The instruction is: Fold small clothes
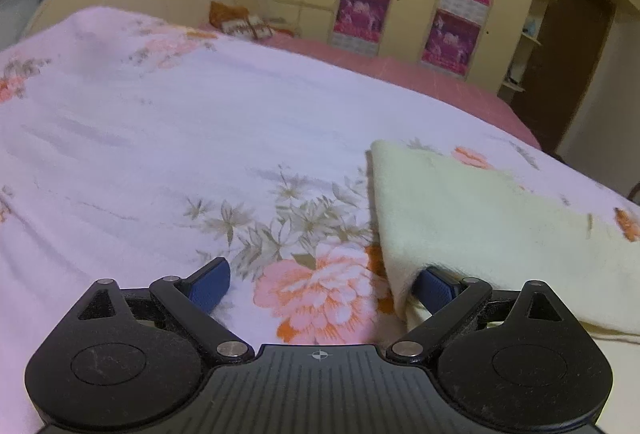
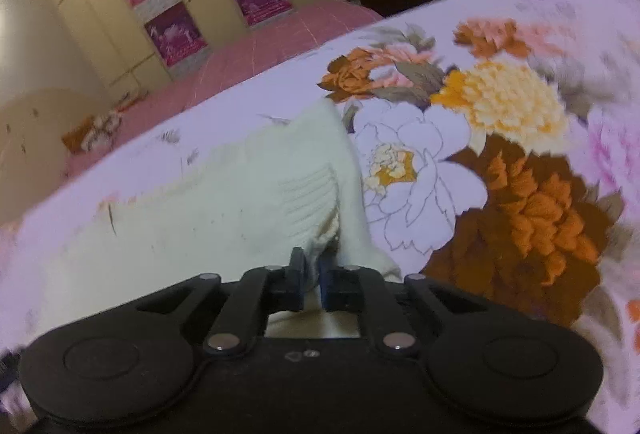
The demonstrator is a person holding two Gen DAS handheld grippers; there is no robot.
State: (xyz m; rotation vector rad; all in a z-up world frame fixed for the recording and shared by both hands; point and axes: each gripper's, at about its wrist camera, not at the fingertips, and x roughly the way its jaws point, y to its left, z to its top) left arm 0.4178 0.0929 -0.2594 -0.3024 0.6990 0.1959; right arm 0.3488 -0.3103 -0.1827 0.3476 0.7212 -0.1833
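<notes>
**Carrying the pinched edge over without losing it**

Our right tool is clenched on a ribbed edge of the cream garment, with the knit bunched between its closed jaws. Our left tool is spread wide. One blue pad is tucked just under the garment's near corner and the other pad sits out over the floral bedspread, so nothing is gripped on that side yet.

The garment lies flat on the bed, near its front edge, in front of the right tool and off to the right of the left tool.

We judge that the fold is in hand. To do it well, we should close the left tool on that near corner before lifting, so both sides rise level. Then we should carry the edge across low and slow and keep the cloth taut between the two tools. The knit looks soft and stretchy, so a one-sided pull would likely skew the fold or drag the whole piece over the bedspread.
</notes>
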